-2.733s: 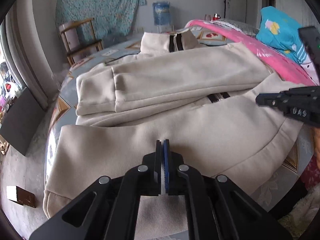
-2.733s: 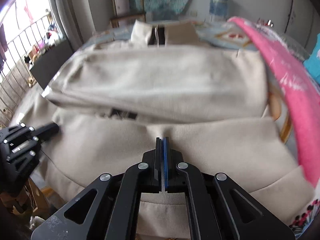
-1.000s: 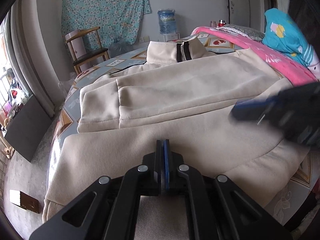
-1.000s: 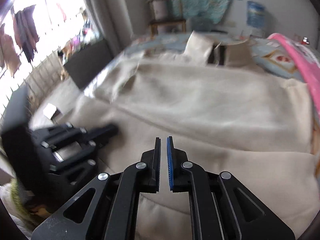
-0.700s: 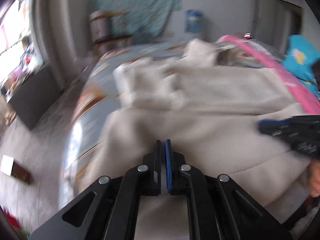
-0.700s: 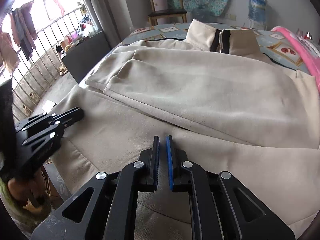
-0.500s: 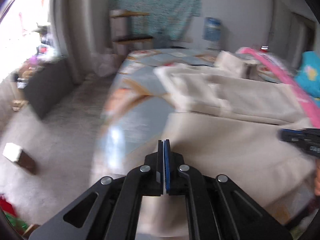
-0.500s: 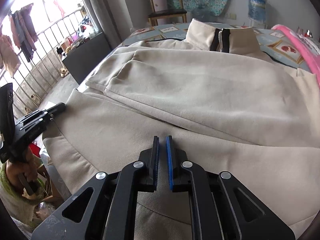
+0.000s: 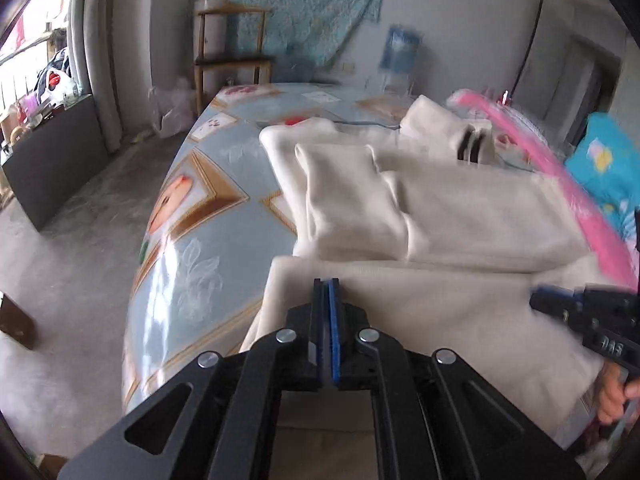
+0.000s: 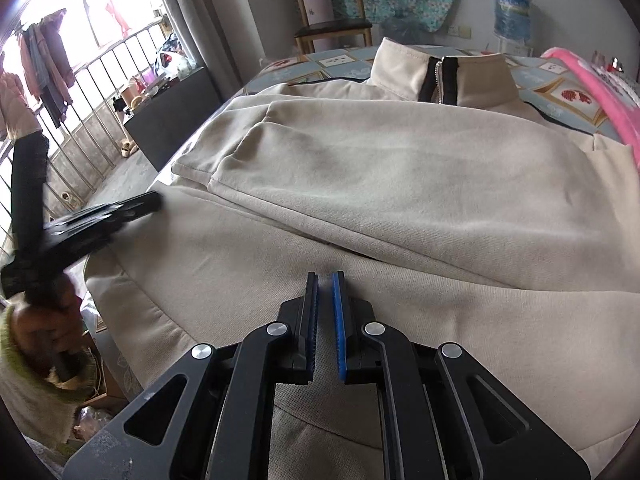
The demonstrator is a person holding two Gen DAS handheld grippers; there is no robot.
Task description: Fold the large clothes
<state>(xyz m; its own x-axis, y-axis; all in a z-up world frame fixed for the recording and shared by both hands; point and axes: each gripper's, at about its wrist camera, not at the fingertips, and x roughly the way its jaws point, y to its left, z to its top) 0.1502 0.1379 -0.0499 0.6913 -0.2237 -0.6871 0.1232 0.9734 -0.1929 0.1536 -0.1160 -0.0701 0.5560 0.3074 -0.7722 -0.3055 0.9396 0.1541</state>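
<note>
A large cream jacket (image 10: 400, 200) with a black zipper collar lies spread on the table, its sleeves folded across the chest. It also shows in the left wrist view (image 9: 460, 220). My left gripper (image 9: 327, 286) is shut at the jacket's left hem edge, with no cloth visibly between its pads. It shows blurred in the right wrist view (image 10: 152, 202). My right gripper (image 10: 325, 278) hovers over the jacket's lower front with its jaws a narrow gap apart and empty. It shows at the right of the left wrist view (image 9: 538, 304).
The table has a blue patterned cover (image 9: 192, 248). A pink cloth (image 9: 576, 196) and a turquoise cloth (image 9: 612, 172) lie at the right. A wooden chair (image 10: 332, 24) and a water bottle (image 10: 512, 8) stand behind. A dark cabinet (image 10: 172, 116) and balcony railing are at the left.
My left gripper has swung left from the jacket's middle hem to its left hem edge. My right gripper, shut on the hem at first, has opened slightly and let go.
</note>
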